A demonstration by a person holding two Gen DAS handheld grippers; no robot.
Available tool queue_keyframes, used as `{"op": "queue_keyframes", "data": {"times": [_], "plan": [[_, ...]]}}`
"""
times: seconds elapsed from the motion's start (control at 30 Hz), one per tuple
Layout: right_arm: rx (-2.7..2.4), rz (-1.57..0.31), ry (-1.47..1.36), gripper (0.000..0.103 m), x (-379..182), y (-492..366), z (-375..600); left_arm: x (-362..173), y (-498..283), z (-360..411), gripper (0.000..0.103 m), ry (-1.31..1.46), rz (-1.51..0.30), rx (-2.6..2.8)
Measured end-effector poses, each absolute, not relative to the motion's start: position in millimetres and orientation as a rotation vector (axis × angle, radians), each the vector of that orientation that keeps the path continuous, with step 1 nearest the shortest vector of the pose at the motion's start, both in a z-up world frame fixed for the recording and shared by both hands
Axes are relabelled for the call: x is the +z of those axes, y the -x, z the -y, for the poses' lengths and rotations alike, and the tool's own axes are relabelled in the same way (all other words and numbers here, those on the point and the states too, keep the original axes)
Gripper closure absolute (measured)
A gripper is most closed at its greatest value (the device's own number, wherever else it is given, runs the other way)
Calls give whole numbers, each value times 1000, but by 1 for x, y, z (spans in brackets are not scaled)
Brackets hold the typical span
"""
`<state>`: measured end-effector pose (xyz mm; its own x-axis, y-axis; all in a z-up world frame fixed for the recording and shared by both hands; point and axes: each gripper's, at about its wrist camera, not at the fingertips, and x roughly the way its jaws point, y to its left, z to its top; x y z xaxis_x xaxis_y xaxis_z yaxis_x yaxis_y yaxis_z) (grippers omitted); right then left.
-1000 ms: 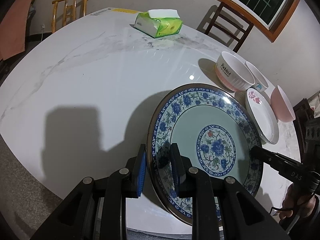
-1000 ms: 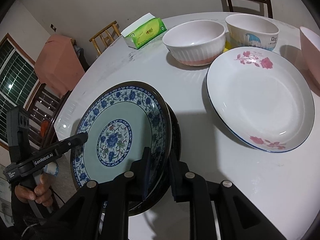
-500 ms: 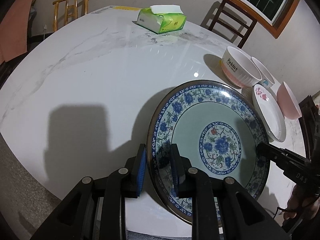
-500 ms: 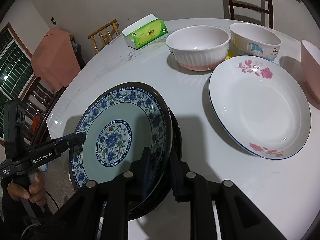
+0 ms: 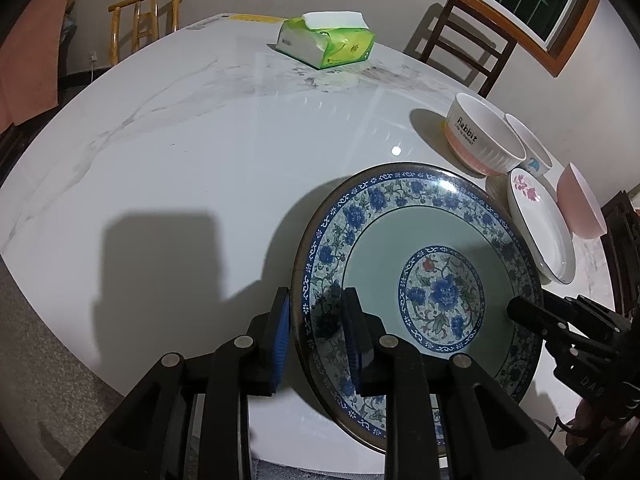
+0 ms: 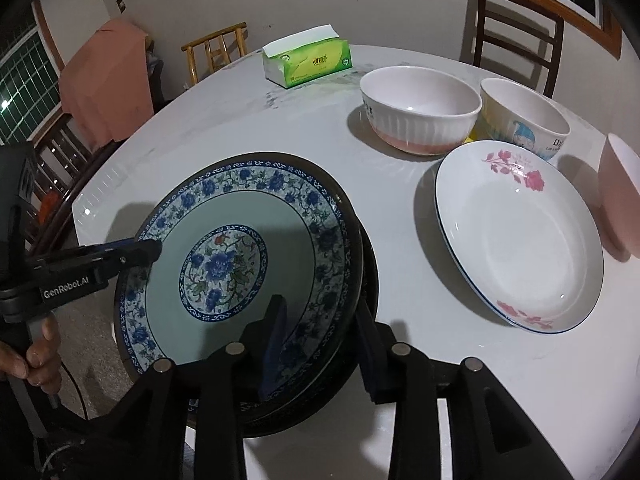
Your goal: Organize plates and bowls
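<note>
A blue-and-green floral plate (image 5: 416,264) (image 6: 240,240) is held over the near edge of the white round table (image 5: 200,152). My left gripper (image 5: 316,332) is shut on its left rim; it also shows in the right wrist view (image 6: 148,250). My right gripper (image 6: 320,340) is shut on its right rim; it also shows in the left wrist view (image 5: 524,314). To the right stand a white plate with pink flowers (image 6: 520,240) (image 5: 540,224), a ribbed white-and-pink bowl (image 6: 420,112) (image 5: 484,140), a cartoon-print bowl (image 6: 524,120) (image 5: 532,152) and a pink bowl (image 6: 622,196) (image 5: 580,204).
A green tissue pack (image 5: 326,44) (image 6: 308,62) lies at the table's far side. Wooden chairs (image 5: 460,44) (image 5: 144,20) stand around the table. A pink cloth (image 6: 108,80) hangs over a chair at the left. The floor shows below the near edge.
Both grippers have lifted and drawn the floral plate back toward the near table edge. The other dishes have not moved.
</note>
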<state>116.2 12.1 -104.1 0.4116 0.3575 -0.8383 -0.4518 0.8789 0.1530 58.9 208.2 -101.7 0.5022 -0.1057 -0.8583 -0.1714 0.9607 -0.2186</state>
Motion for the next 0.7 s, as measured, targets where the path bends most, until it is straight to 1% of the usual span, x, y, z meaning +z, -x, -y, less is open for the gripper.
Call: {"op": "queue_keyframes", "data": {"times": [0.03, 0.23, 0.47, 0.6, 0.7], "plan": [[510, -1029, 103, 69, -104, -116, -12, -101, -58, -209, 79, 295, -1043, 41], [504, -1034, 113, 69, -104, -115, -13, -94, -55, -208, 75, 300, -1024, 42], [487, -1028, 124, 69, -102, -112, -14, -89, -48, -208, 63, 298, -1002, 69], [480, -1025, 122, 69, -100, -111, -12, -87, -44, -209, 62, 303, -998, 79], [465, -1005, 137, 69, -98, -111, -12, -85, -42, -209, 59, 302, -990, 90]]}}
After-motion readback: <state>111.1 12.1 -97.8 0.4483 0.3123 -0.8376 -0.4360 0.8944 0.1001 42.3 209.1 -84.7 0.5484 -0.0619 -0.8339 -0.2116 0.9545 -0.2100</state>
